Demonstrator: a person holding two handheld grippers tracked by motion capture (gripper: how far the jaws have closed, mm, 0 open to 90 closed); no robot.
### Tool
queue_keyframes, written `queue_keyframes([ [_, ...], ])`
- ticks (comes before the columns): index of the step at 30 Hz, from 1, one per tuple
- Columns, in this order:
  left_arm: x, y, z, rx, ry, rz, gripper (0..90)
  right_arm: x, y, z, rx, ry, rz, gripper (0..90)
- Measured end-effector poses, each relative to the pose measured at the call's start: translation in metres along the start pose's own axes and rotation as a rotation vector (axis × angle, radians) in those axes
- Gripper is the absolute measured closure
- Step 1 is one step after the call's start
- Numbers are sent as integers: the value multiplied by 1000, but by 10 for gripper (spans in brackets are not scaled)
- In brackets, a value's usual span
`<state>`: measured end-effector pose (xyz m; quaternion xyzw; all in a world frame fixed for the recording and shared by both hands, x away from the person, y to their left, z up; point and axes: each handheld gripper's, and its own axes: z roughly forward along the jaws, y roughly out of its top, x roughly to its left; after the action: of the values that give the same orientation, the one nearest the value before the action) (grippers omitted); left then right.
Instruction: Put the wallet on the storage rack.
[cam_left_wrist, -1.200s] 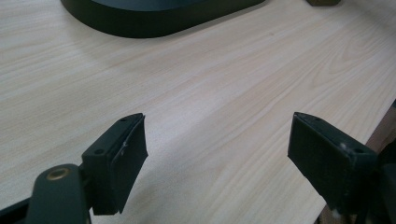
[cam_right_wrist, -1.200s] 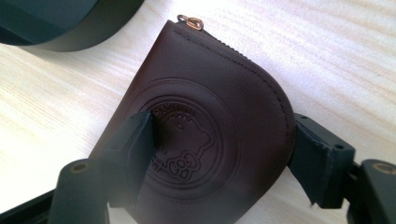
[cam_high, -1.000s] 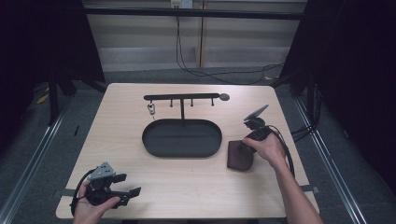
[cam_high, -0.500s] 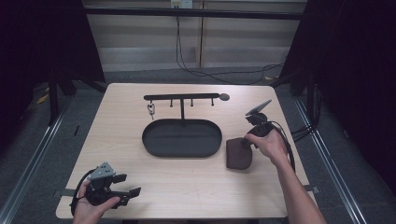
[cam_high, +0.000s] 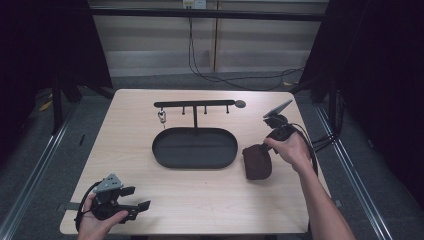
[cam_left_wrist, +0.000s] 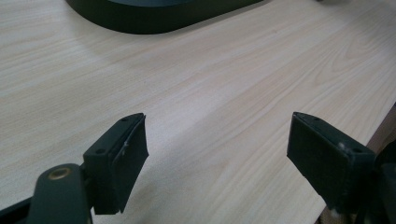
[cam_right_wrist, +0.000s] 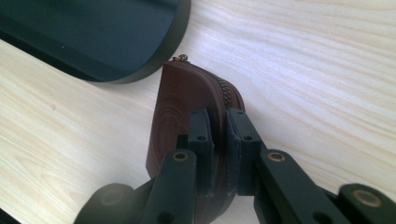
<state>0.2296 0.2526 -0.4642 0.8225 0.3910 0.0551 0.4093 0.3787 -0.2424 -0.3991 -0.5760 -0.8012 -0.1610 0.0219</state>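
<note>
A brown zip pouch (cam_high: 257, 164) hangs on edge just right of the black oval tray (cam_high: 195, 163), lifted a little off the table. My right gripper (cam_high: 264, 149) is shut on its upper edge. Its jaws have just been closing, and in the right gripper view the gripper (cam_right_wrist: 218, 117) pinches the pouch (cam_right_wrist: 182, 98) beside the zip, with the tray (cam_right_wrist: 93, 32) behind. My left gripper (cam_high: 138, 206) rests at the table's front left corner. In the left gripper view its jaws stand wide open (cam_left_wrist: 217, 140) over bare wood.
A black rack (cam_high: 195, 105) with small pegs stands behind the tray, and a metal ring (cam_high: 162, 117) hangs from its left end. The tray's rim (cam_left_wrist: 154, 21) lies ahead of the left gripper. Cables run across the floor beyond the table.
The right gripper has closed on the pouch and risen, tipping it from flat on the table up onto its edge. The left hand has not moved.
</note>
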Motion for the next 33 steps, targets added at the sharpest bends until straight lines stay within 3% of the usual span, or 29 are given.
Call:
queue_keyframes([
  [16, 2, 0, 0, -6, -7, -9, 201, 8, 11, -14, 58, -42, -27, 840],
  [33, 0, 0, -1, 1, -6, 0, 204, 14, 11, -40, 52, -85, -17, 841],
])
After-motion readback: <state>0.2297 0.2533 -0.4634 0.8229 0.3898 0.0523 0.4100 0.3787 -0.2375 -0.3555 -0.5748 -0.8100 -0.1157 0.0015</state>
